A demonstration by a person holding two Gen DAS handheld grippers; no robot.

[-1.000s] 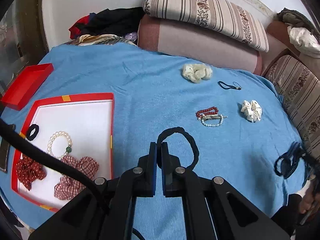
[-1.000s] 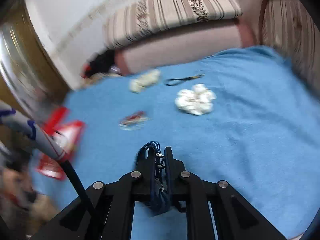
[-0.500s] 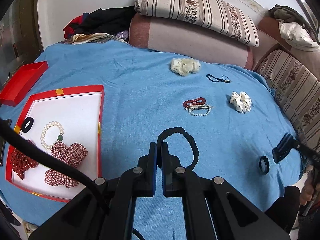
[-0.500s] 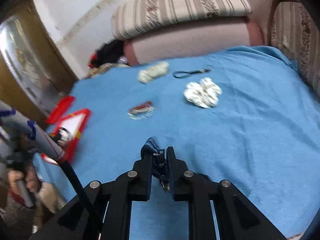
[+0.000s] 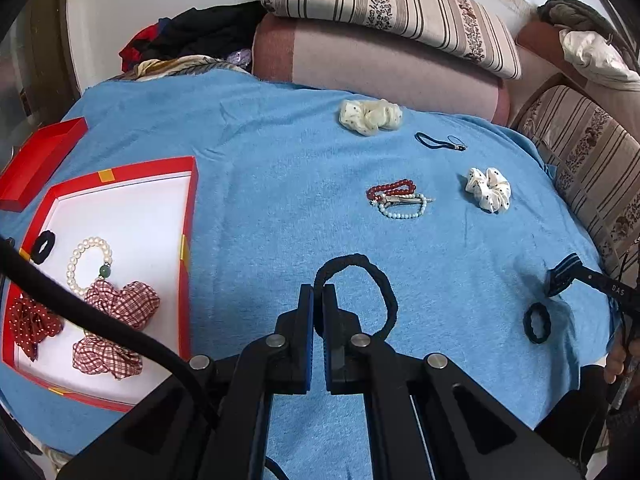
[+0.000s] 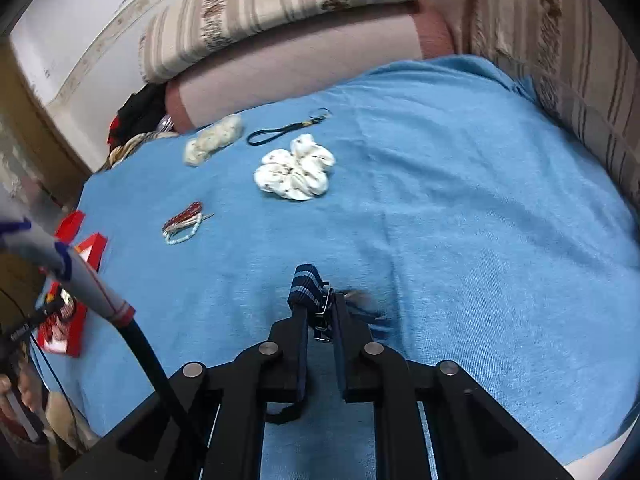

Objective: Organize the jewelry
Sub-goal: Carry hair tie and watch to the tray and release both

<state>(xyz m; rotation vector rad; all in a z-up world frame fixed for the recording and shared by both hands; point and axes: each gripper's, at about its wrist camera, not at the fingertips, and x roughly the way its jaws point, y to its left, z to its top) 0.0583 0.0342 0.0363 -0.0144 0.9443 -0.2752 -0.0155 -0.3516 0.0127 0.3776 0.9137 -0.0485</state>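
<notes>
While both tongs are hanging over the blue cloth [image 5: 260, 152], the scene is reading as follows.

Left gripper [image 5: 319, 304]: its jaws are pressing fully together on a black hair tie [image 5: 384, 292], whose loop is curving out ahead and to the right of the tips.

Right gripper [image 6: 320, 312]: its jaws have just been closing slightly and are pinching a navy striped band [image 6: 306, 286] with a metal clip; the band is sticking out past the tips.

Red tray [image 5: 191, 216]: it is lying to the left of the left tongs, holding a pearl bracelet [image 5: 86, 260], a checked scrunchie [image 5: 116, 320], a dotted red scrunchie [image 5: 28, 320] and a small black tie [image 5: 43, 246].

Bead bracelets [image 5: 398, 198]: they are lying ahead of the left tongs, touching each other.

White scrunchie [image 6: 296, 172]: it is lying well ahead of the right tongs.

Small black ring tie [image 5: 537, 323]: it is resting just beside the right tongs' tips.
</notes>
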